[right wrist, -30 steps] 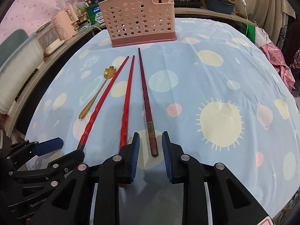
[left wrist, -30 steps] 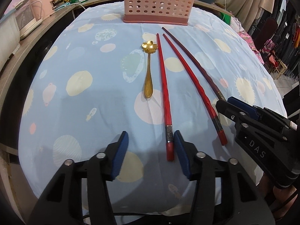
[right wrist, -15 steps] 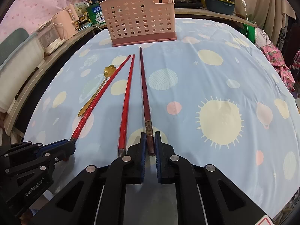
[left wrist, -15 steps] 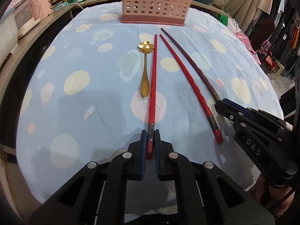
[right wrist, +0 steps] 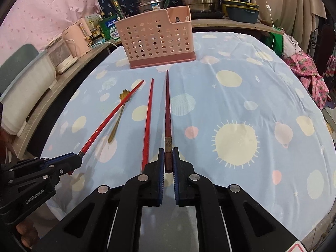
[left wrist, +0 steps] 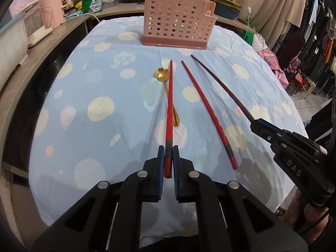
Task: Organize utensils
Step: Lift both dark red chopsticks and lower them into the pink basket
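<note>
So the desk (left wrist: 84,96) has a blue spotted cloth on it, and at the far edge there's a pink perforated utensil holder (left wrist: 178,29) standing upright. Off the left edge is a side counter with a pink kettle (left wrist: 56,6) and a white appliance; pots sit behind the holder.

Going left to right on the cloth: a gold spoon (left wrist: 168,90) with a flower-shaped bowl lies flat, bowl toward the holder. The left gripper (left wrist: 168,161) points down at a steep angle with its fingers clamped on the near end of a red chopstick (left wrist: 170,105), whose tip aims at the holder and crosses just over the spoon's handle. A second red chopstick (left wrist: 208,111) lies loose beside it, roughly parallel. Then the right gripper (right wrist: 168,161), angled down too, has its fingers pinched on the butt of a dark maroon chopstick (right wrist: 167,109), long axis running straight toward the holder.
</note>
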Demonstrator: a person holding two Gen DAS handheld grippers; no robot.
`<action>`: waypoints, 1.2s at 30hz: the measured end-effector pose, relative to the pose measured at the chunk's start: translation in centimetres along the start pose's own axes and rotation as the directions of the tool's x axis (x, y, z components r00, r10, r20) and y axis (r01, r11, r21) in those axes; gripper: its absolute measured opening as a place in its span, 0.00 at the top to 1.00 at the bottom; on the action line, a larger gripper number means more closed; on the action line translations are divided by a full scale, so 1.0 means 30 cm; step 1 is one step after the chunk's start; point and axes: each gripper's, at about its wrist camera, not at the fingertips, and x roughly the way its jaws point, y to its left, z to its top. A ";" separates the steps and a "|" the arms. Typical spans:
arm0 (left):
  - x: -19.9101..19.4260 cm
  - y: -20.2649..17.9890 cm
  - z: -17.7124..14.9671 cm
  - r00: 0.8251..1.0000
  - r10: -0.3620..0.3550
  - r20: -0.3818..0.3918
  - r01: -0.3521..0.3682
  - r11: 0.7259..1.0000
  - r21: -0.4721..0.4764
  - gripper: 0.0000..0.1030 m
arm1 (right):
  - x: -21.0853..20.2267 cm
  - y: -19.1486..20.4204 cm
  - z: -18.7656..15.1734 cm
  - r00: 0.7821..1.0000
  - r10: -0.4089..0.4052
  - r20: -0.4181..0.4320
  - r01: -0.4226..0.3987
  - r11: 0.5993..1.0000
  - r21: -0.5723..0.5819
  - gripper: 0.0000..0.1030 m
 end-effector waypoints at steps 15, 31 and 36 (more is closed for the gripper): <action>-0.160 0.019 0.201 0.988 -0.027 0.152 0.033 0.999 -0.038 0.93 | -0.175 -0.022 0.171 0.986 0.057 0.156 -0.067 0.996 0.063 0.93; -0.277 0.042 0.422 0.953 0.002 0.304 0.011 0.999 -0.040 0.93 | -0.280 -0.068 0.357 0.955 0.058 0.292 -0.091 0.991 0.102 0.93; -0.292 0.039 0.499 0.939 0.014 0.343 0.000 0.999 -0.041 0.93 | -0.301 -0.071 0.417 0.941 0.052 0.334 -0.090 0.991 0.100 0.93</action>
